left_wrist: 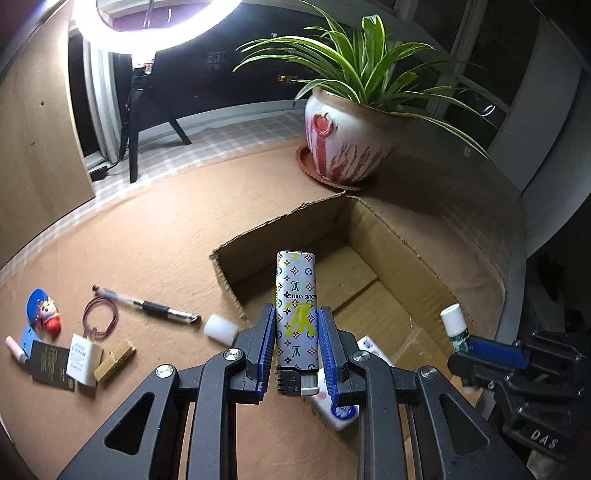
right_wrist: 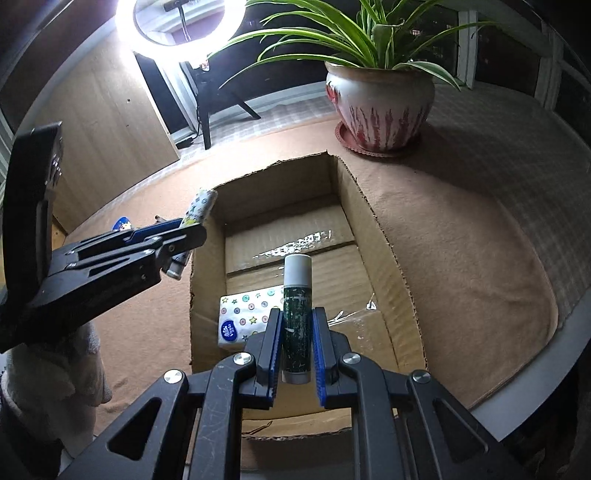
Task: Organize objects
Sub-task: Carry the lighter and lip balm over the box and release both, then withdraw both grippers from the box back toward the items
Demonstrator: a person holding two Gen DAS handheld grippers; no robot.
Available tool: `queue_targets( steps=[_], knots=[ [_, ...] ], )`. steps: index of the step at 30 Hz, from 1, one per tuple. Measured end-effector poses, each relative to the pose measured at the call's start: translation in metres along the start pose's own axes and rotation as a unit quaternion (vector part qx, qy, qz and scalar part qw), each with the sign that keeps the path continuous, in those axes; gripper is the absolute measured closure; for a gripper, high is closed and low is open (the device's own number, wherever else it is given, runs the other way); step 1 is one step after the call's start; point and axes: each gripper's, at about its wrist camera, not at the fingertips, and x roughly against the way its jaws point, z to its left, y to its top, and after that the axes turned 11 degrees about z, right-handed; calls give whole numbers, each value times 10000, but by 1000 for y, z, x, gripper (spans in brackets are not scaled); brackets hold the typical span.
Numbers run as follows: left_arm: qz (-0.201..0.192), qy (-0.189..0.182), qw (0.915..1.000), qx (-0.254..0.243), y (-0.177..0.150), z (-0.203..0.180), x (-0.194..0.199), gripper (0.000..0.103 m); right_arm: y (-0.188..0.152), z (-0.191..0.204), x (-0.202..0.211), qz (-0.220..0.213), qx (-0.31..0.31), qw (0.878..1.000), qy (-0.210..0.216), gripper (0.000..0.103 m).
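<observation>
My left gripper is shut on a white patterned lighter, held upright over the near left edge of the open cardboard box. My right gripper is shut on a green stick with a white cap, held above the box. A tissue pack lies inside the box. The right gripper with the stick shows in the left wrist view. The left gripper with the lighter shows in the right wrist view.
On the brown cloth left of the box lie a pen, a white cap, a hair band, a cartoon figure, a white box and small cards. A potted plant stands behind the box. A ring light stands at the back.
</observation>
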Motion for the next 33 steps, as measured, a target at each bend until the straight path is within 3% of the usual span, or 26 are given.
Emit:
queue_targets(
  steps=[2, 3, 5, 15, 23, 29, 33],
  knots=[
    [-3, -114, 9999, -19, 3, -2, 0, 76, -1, 3, 2, -38, 105, 9999, -51, 83],
    [-1, -161, 9999, -3, 4, -1, 1, 57, -2, 4, 2, -40, 146, 9999, -75, 69],
    [-47, -167, 9998, 72, 3, 2, 4, 42, -3, 7, 5, -147, 213, 9996, -63, 55],
    [-166, 16, 9990, 425, -18, 35, 30, 42, 3, 25, 5, -283, 246, 9993, 20, 55],
    [-263, 197, 9951, 928, -56, 79, 60, 42, 10, 50, -7, -365, 287, 9989, 34, 54],
    [-256, 378, 9905, 1296, -94, 118, 82, 42, 21, 85, -16, -275, 765, 9966, 91, 54],
    [-250, 480, 9842, 1685, -126, 152, 97, 42, 35, 117, -22, -127, 1144, 9926, 388, 54]
  ],
)
